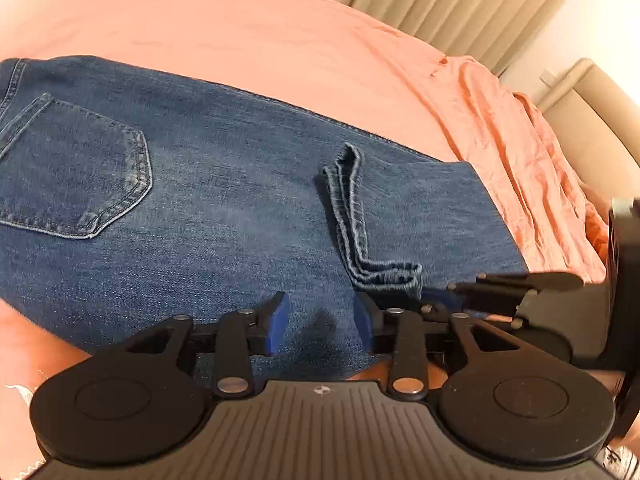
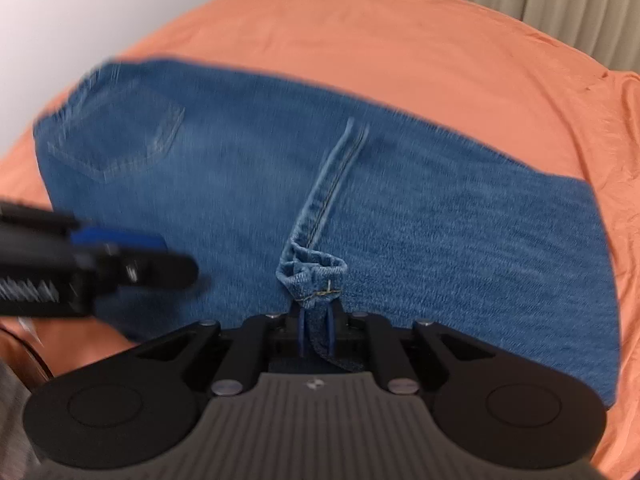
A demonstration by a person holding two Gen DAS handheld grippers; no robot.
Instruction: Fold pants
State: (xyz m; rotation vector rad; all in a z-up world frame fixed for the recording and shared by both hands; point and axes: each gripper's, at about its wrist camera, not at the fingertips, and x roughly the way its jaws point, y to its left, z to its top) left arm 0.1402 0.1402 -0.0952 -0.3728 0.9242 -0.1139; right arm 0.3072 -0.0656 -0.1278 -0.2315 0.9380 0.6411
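On the orange bed point(image 1: 280, 48) lie folded jeans point(image 1: 224, 184) — right hand-held gripper point(image 2: 316, 332) pinches their hem point(image 2: 312, 276), left hand-held gripper point(image 1: 322, 322) gapes empty beside it.

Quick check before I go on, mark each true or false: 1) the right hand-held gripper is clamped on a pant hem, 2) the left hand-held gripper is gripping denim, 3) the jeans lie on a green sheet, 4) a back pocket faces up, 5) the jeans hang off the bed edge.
1) True: the right hand-held gripper is shut on the hem.
2) False: the left hand-held gripper is open, its pads apart above the jeans, nothing between them.
3) False: the sheet is orange.
4) True: the back pocket faces up.
5) False: the jeans lie flat on the bed.
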